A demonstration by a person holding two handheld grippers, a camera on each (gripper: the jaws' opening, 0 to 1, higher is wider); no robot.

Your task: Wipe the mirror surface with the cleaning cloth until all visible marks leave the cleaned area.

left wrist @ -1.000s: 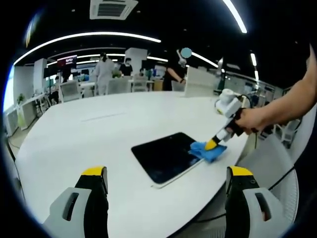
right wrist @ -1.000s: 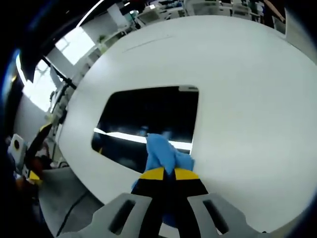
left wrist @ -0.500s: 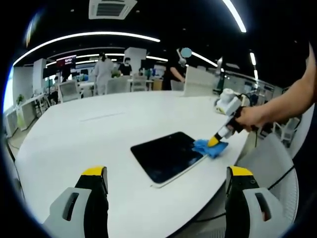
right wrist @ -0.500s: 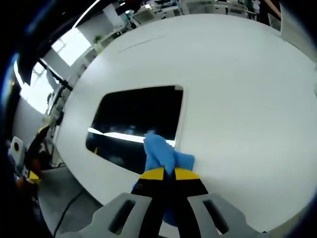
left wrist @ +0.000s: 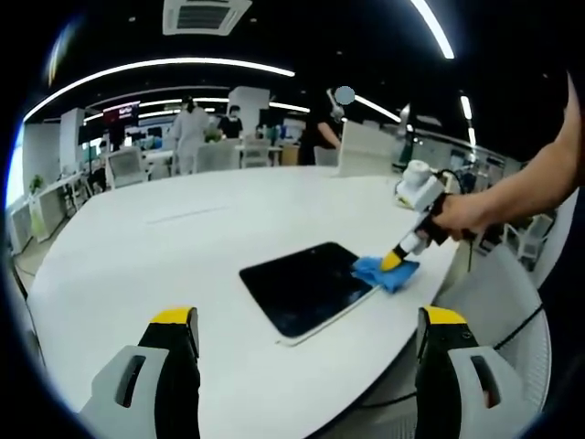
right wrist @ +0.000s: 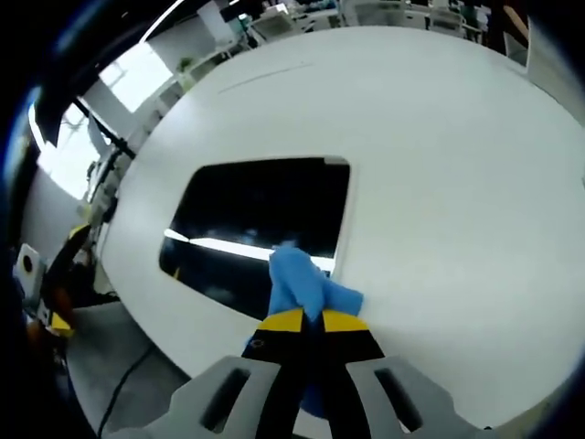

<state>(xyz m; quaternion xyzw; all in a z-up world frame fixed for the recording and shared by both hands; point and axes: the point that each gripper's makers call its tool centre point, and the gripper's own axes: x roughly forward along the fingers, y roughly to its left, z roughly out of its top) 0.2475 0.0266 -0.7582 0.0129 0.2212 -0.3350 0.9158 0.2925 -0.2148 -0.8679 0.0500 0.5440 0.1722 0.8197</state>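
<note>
The cleaning cloth (right wrist: 306, 285) is bright blue; the mirror (right wrist: 256, 219) looks glossy black with a pale rim and one white streak of reflected light; the table (left wrist: 164, 247) is plain white; both the right gripper (right wrist: 304, 320) and the left gripper (left wrist: 309, 320) carry yellow tips on grey and black bodies.

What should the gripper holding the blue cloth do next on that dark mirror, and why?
Probably slide the crumpled blue cleaning cloth further in across the flat dark rectangular mirror. The right gripper is shut on the cloth, which sits at one corner edge of the mirror, so most of the glass lies ahead of it. The left gripper hangs open, well back over the white round table.
</note>
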